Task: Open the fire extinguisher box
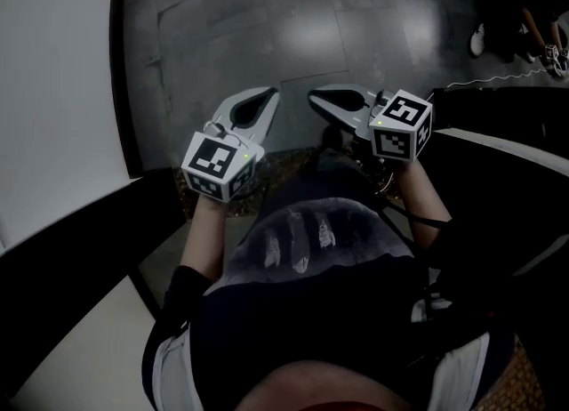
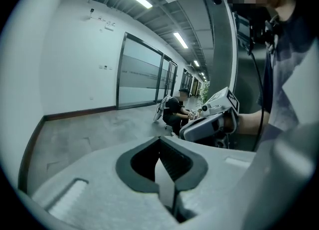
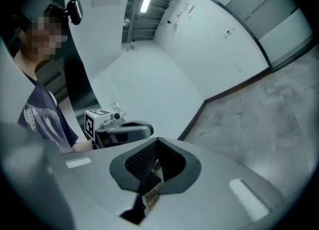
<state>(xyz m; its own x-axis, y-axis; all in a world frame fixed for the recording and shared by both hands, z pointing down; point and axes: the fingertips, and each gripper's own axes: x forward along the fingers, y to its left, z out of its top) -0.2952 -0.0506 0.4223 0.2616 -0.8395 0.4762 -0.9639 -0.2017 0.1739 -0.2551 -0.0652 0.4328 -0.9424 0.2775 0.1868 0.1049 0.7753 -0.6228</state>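
No fire extinguisher box shows in any view. In the head view both grippers are held side by side in front of the person's chest, above the floor. My left gripper (image 1: 268, 92) points up and right, and its jaws are shut with nothing between them; its tips (image 2: 159, 140) meet in its own view. Just to its right, my right gripper (image 1: 313, 96) points up and left, also shut and empty, with its pads together (image 3: 158, 141). Each gripper appears in the other's view: the right gripper (image 2: 209, 122) and the left gripper (image 3: 122, 129).
A white wall (image 1: 53, 89) with a dark baseboard runs along the left. Grey floor tiles (image 1: 293, 27) lie ahead. Another person (image 1: 524, 9) sits at the top right, with a thin cable (image 1: 484, 83) on the floor nearby. Glass partitions (image 2: 142, 74) line the corridor.
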